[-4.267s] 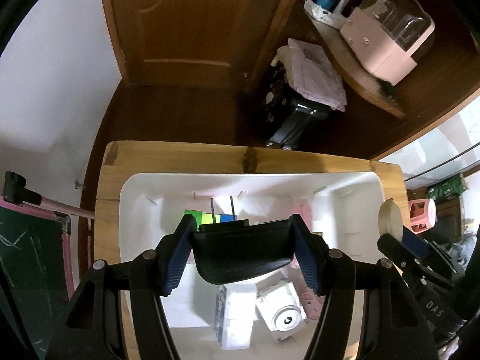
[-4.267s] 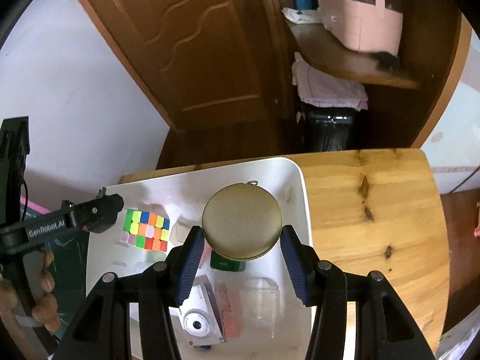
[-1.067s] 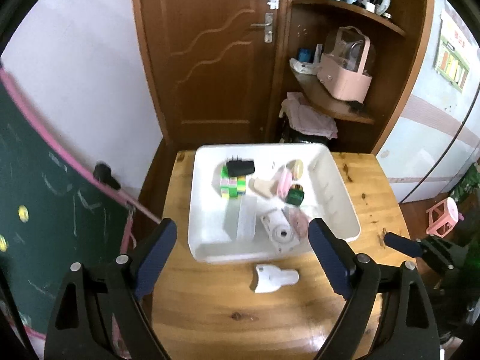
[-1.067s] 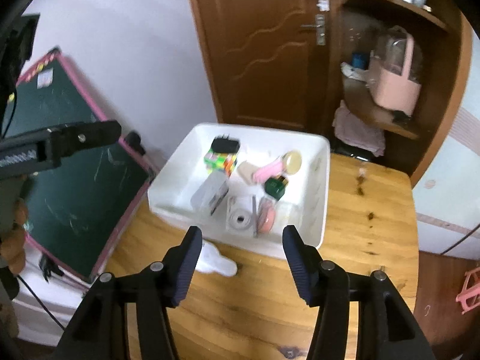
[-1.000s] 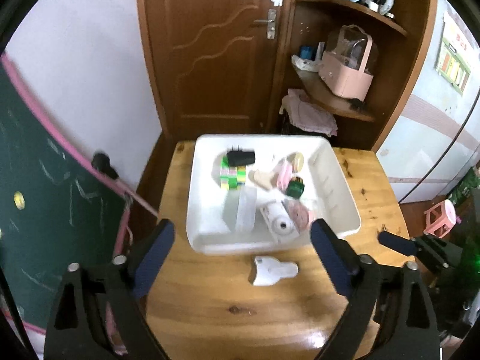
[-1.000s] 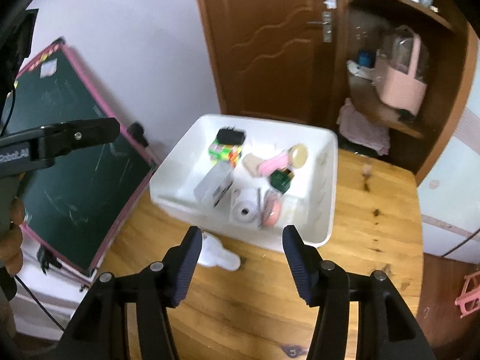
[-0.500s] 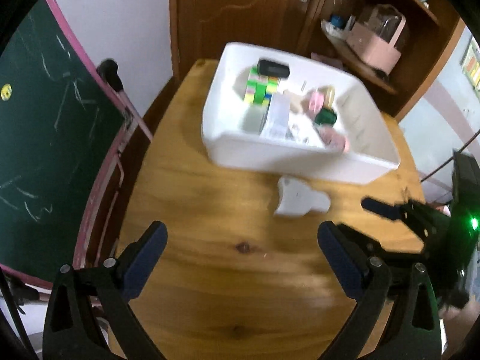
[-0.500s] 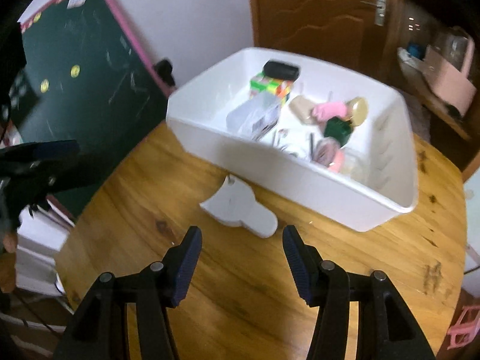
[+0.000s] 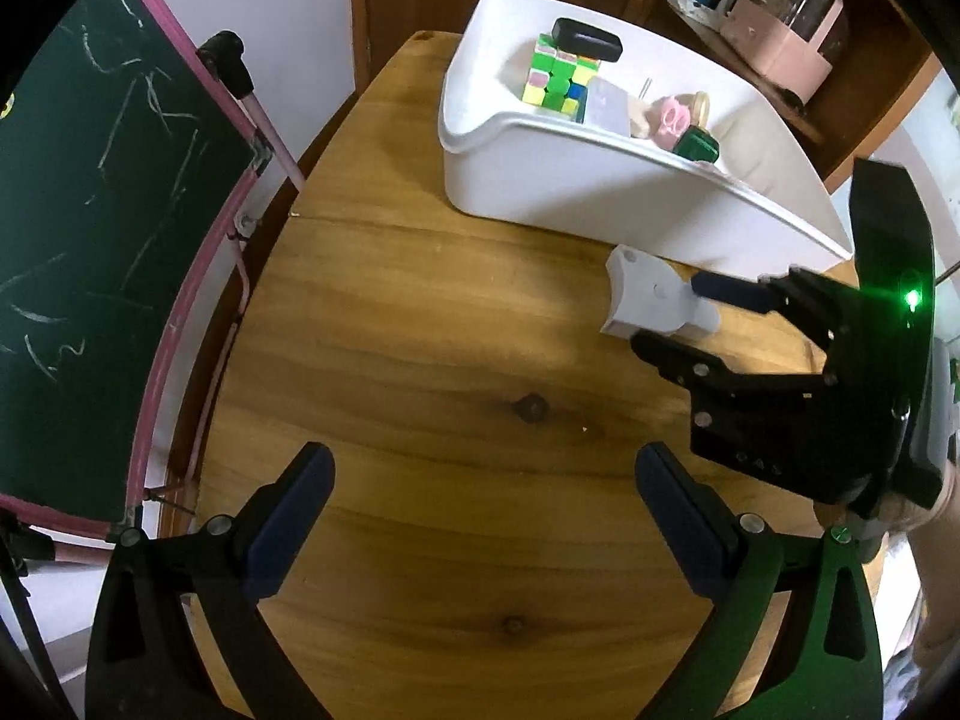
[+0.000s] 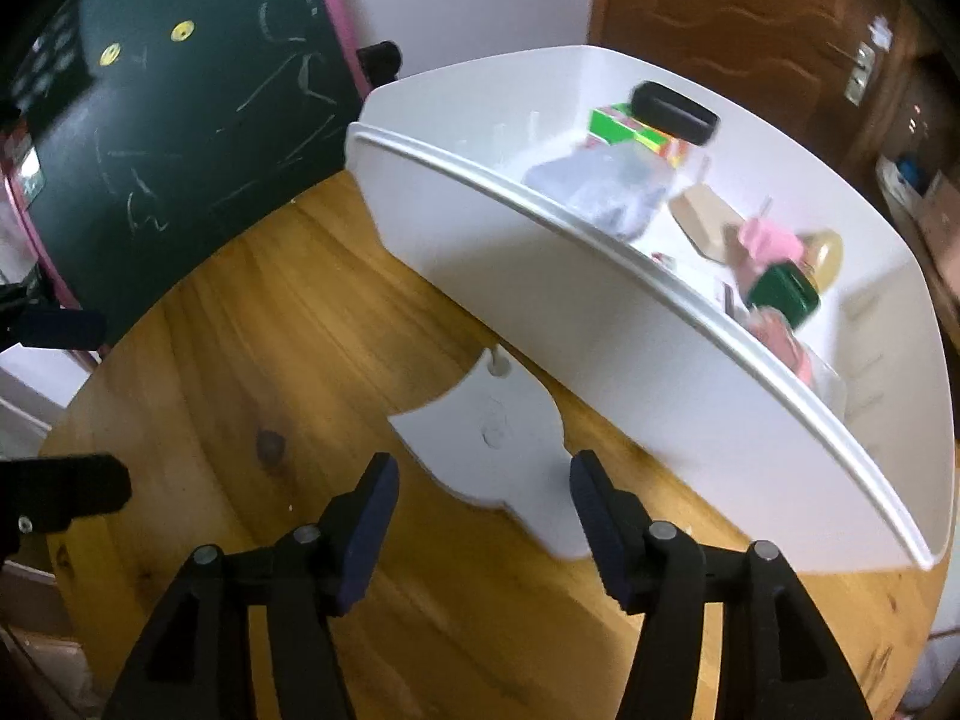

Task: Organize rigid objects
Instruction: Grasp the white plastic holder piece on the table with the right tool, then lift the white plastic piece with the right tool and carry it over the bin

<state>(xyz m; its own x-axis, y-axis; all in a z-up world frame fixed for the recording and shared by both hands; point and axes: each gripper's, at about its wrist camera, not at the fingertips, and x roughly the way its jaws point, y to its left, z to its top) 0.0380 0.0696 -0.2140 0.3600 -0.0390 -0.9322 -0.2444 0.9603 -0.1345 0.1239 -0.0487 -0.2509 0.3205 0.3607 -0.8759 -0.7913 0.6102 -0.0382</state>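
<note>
A flat white plastic piece (image 10: 492,450) lies on the wooden table in front of the white bin (image 10: 540,276). My right gripper (image 10: 480,516) is open, its fingers on either side of the piece's narrow end; it also shows in the left wrist view (image 9: 678,318) next to the piece (image 9: 648,300). My left gripper (image 9: 480,516) is open and empty over bare table. The bin (image 9: 570,180) holds a Rubik's cube (image 9: 558,78), a black case (image 9: 588,39), a green box (image 9: 696,147), a pink item (image 9: 669,117) and others.
A green chalkboard with a pink frame (image 9: 90,210) stands along the table's left edge. A wooden door (image 10: 750,0) and shelves with a pink container (image 9: 780,42) are behind the bin. The round table's edge (image 9: 252,276) curves on the left.
Both grippers came down from high above the table after leaving their objects in the bin. The right gripper has closed in on the white piece, fingers now around its narrow end.
</note>
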